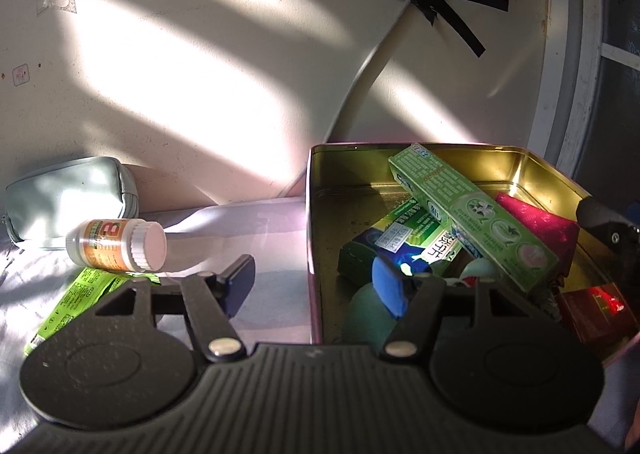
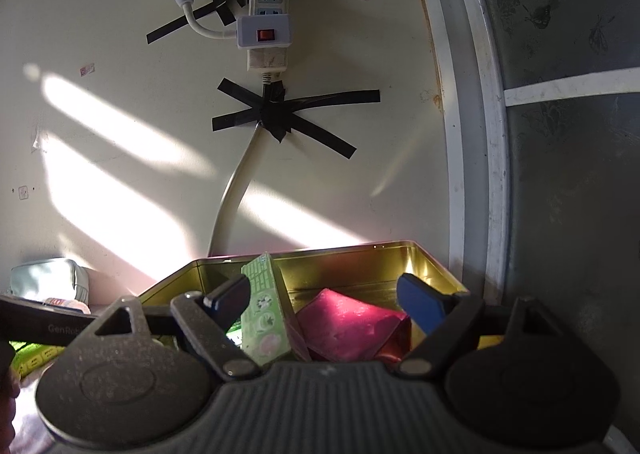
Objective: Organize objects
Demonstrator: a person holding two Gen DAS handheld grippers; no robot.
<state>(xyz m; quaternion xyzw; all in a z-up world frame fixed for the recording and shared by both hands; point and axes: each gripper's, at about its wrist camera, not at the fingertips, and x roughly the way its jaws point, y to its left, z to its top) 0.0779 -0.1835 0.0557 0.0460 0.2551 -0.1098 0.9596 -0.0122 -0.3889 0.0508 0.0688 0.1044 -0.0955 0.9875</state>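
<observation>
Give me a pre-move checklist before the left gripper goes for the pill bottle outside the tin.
1. Left gripper empty, fingers apart: ok.
2. Right gripper empty, fingers apart over the tin: ok.
3. Pill bottle in view, on its side, top unobstructed: ok.
4. Bottle clear of the green packet: not ok, it lies on it.
5. Left gripper lined up on bottle: not ok, it straddles the tin's left wall.
6. Room in the tin: cannot tell, boxes piled up.

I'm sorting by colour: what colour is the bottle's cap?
White, on the orange-labelled bottle lying outside the tin; clearest in the left wrist view.
</observation>
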